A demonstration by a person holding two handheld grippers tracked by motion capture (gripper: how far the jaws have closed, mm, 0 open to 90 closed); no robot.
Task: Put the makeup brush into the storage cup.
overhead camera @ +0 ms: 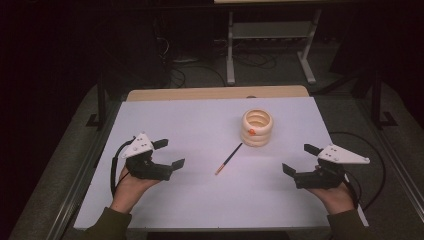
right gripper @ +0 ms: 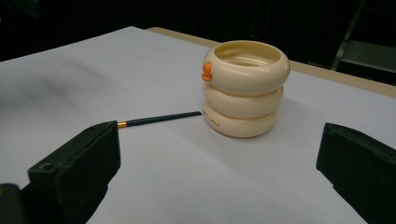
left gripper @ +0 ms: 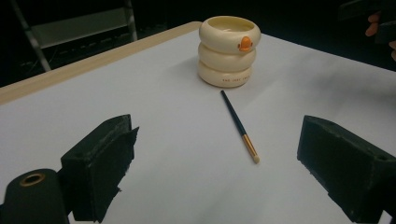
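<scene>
a slim dark-handled brush with a pale tip (overhead camera: 229,159) is laid flat on the white table (overhead camera: 190,125), just beside, perhaps touching, a cream ringed ceramic holder (overhead camera: 256,128). the left hand-held gripper (overhead camera: 169,154) and right hand-held gripper (overhead camera: 299,159) are held spread, empty, well apart from it.

Left claw (overhead camera: 167,153) is held in the left hand (overhead camera: 131,186), jaws spread wide, gripping nothing. Right claw (overhead camera: 300,159) sits in the right hand (overhead camera: 334,194), likewise wide apart. Both aim inward.

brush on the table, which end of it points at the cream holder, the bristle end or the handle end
The handle end: the brush's dark tip lies next to the cream holder, while the bristles point away.
</scene>
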